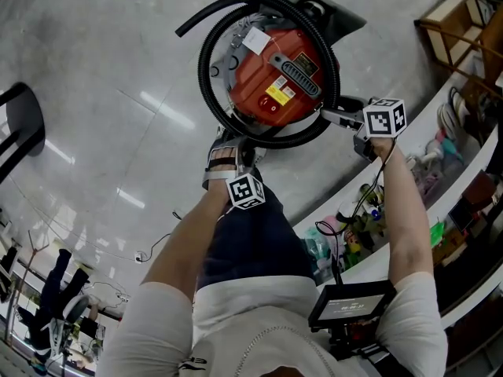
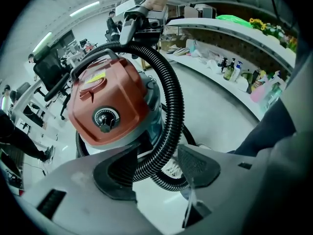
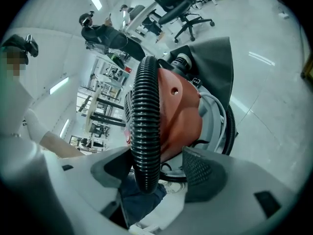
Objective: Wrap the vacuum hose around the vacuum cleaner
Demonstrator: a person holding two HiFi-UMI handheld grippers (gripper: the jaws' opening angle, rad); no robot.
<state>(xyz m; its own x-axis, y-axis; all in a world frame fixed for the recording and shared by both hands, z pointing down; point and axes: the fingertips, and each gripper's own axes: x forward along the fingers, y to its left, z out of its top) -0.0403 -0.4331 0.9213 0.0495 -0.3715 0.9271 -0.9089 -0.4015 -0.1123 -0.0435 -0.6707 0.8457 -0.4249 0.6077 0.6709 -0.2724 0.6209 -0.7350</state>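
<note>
You stand on a pale, glossy floor [image 1: 118, 69], with a cluttered white counter [image 1: 428, 136] curving along your right. In the head view, the round canister vacuum cleaner with a red top [image 1: 271, 73] sits on the floor just ahead of your legs. The black ribbed vacuum hose [image 1: 206, 77] loops around its body, and one end sticks out at the upper left. Your left gripper [image 1: 228, 146] reaches down to the near side of the loop. Your right gripper [image 1: 336, 116] meets the loop at its right side.

In the left gripper view, your left gripper [image 2: 156, 168] has its jaws spread wide. The hose [image 2: 171, 102] arches over the vacuum cleaner [image 2: 105, 102] and comes down between the jaws. It runs close by the left pad [image 2: 115, 173] and clear of the right pad [image 2: 195, 163], so nothing is pinched.

In the right gripper view, your right gripper [image 3: 156, 173] is likewise wide open. The hose [image 3: 145, 121] hangs between its jaws in front of the red top [image 3: 178, 116]. It lies nearer the left pad, with a plain gap to the right pad [image 3: 203, 173].
</note>
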